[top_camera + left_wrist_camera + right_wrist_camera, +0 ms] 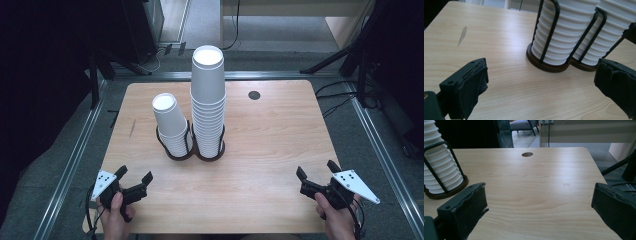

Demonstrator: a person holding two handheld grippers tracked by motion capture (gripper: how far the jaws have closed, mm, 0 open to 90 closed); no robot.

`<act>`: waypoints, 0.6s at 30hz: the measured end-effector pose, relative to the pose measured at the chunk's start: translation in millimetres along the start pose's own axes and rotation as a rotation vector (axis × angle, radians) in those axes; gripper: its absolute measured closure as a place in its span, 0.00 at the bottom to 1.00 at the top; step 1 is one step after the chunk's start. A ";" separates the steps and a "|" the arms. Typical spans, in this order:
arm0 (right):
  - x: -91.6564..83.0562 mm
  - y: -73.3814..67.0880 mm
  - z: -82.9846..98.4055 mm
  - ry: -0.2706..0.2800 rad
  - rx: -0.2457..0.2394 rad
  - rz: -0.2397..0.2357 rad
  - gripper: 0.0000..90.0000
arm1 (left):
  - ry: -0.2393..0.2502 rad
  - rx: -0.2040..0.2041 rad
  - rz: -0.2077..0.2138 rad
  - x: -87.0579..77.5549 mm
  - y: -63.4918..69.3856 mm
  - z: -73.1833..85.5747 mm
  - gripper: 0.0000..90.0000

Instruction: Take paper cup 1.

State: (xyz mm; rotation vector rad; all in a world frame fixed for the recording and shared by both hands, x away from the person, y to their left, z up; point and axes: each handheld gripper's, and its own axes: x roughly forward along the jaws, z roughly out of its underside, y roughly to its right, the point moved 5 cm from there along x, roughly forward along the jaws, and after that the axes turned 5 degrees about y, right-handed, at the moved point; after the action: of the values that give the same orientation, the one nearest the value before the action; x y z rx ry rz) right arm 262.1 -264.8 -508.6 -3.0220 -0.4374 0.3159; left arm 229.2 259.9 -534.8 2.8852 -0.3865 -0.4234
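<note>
At the near edge of the table (280, 145), the left gripper (134, 181) and the right gripper (315, 175) rest well apart, both with jaws spread wide and nothing between them. Two stacks of white cups, the short stack (171, 125) and the tall stack (208, 100), stand side by side in a dark wire holder (192, 152) at mid-table, nearer the left gripper.

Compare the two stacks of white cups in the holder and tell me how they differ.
The right stack rises far higher than the left stack, with many more cup rims showing. The right stack stands straight, while the left stack leans a little to the left in the high view. The right stack towers well above its wire frame; the left stack clears its frame by less. Both are white ribbed cups, nested upside down, side by side in the dark holder.
</note>
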 end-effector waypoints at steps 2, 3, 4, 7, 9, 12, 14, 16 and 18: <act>1.3 -4.8 -4.4 -0.001 -0.016 0.002 0.00 | -0.004 0.015 0.001 1.6 5.0 -4.6 0.00; 1.5 -7.9 -7.0 0.004 -0.023 -0.007 0.00 | -0.007 0.014 0.004 2.7 7.5 -6.4 0.00; 1.6 -11.2 -9.5 0.008 -0.028 -0.015 0.00 | -0.006 0.007 0.010 4.2 10.4 -7.8 0.00; 2.0 -19.0 -16.6 0.016 -0.023 -0.044 0.00 | -0.002 -0.007 0.030 10.0 19.4 -10.8 0.00; 3.0 -23.1 -21.6 0.017 -0.008 -0.062 0.00 | -0.002 -0.010 0.043 14.7 26.1 -12.5 0.00; 5.5 -28.6 -28.5 0.018 -0.009 -0.068 0.00 | 0.000 0.005 0.055 20.7 35.5 -15.5 0.00; 7.5 -32.8 -33.1 0.017 -0.009 -0.075 0.00 | 0.002 0.019 0.065 24.3 43.1 -18.9 0.00; 9.4 -36.1 -37.1 0.018 -0.015 -0.080 0.00 | 0.009 0.028 0.077 27.1 49.8 -22.5 0.00; 11.8 -39.4 -40.8 0.018 -0.017 -0.087 0.00 | 0.013 0.040 0.089 30.2 56.5 -25.9 0.00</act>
State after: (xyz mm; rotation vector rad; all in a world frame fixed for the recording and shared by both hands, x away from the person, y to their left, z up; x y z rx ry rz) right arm 271.1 -225.4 -467.1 -3.0086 -0.5705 0.2807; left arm 252.3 202.0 -505.0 2.8938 -0.5250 -0.3859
